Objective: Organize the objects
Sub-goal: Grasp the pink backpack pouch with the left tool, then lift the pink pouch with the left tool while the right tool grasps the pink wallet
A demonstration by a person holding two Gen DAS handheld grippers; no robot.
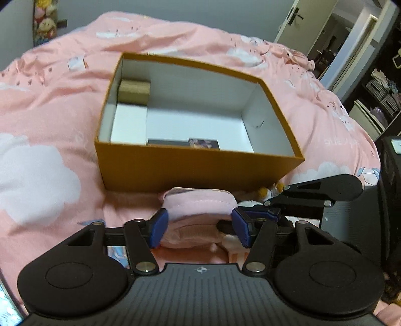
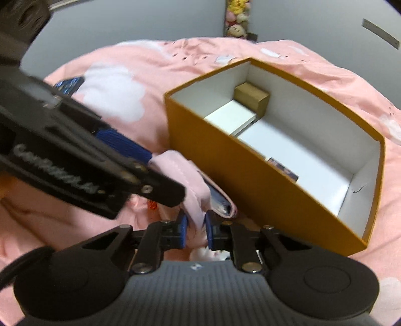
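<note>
A pink fabric pouch (image 1: 198,208) lies on the bed just in front of an open orange box (image 1: 200,170). My left gripper (image 1: 199,229) is shut on the pouch across its width. My right gripper (image 2: 195,230) is shut on an edge of the same pouch (image 2: 193,185), and it shows in the left wrist view (image 1: 313,195) at the right. The box (image 2: 263,185) holds a brown carton (image 1: 134,91), a white box (image 1: 129,125) and a small dark printed card pack (image 1: 203,144) near its front wall.
The pink cloud-print bedspread (image 1: 50,125) covers the bed all round the box. A dark blue object (image 2: 69,85) lies on it at the far left. An open door (image 1: 300,22) and shelves (image 1: 381,97) stand to the right. Plush toys (image 1: 45,22) hang at the back.
</note>
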